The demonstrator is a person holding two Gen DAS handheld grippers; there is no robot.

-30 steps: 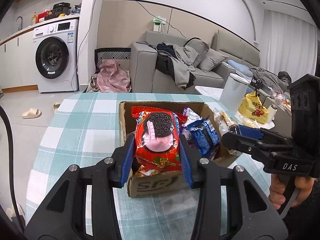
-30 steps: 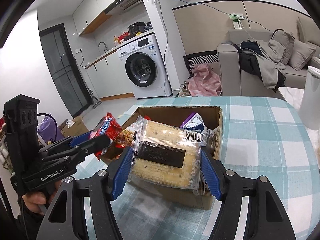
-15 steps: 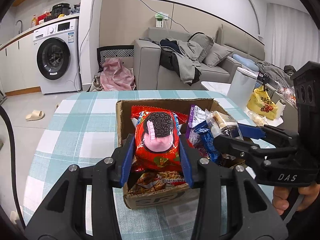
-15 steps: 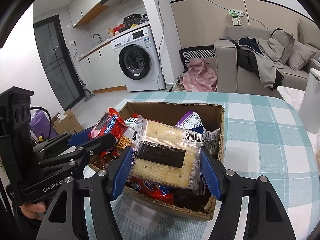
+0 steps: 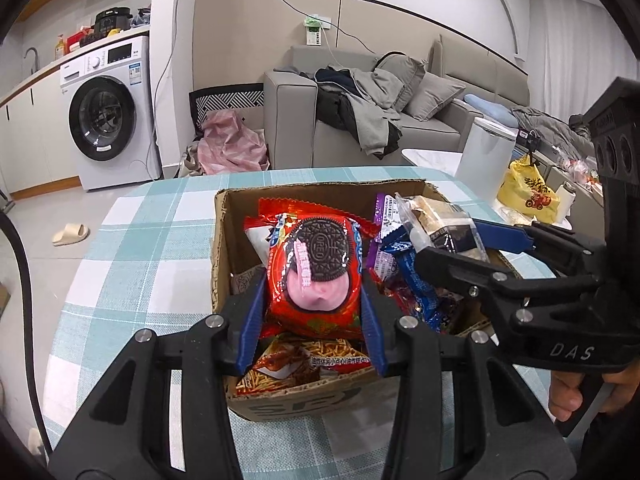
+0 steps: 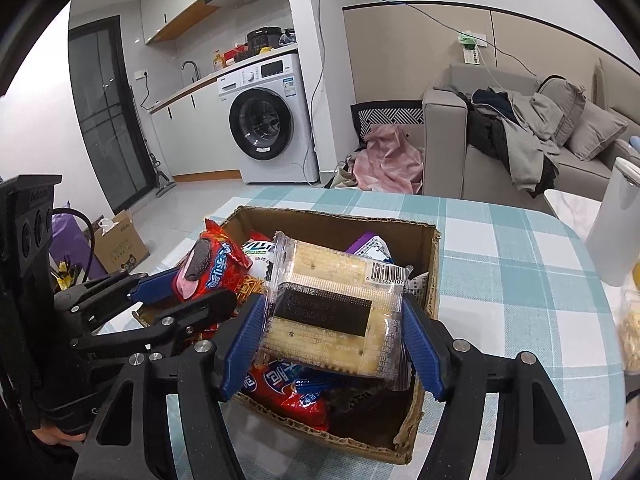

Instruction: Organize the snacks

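Left wrist view: the left tool (image 5: 314, 312) clamps a red Oreo packet (image 5: 316, 276) above the cardboard box (image 5: 222, 248) on the checked table (image 5: 132, 248).

Right wrist view: the right tool (image 6: 334, 338), its jaws just eased slightly wider, grips a clear cracker pack (image 6: 336, 308) over the same box.

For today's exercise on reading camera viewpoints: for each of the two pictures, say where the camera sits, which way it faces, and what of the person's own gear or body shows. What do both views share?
Left wrist view: sits on the left tool, facing forward and down over the cardboard box; it grips the red Oreo packet; the right tool and a hand show.
Right wrist view: sits on the right tool, facing the same box; it holds the cracker packet; the left tool shows at left.
Shared: box, both packets, checked tablecloth, washing machine, sofa.
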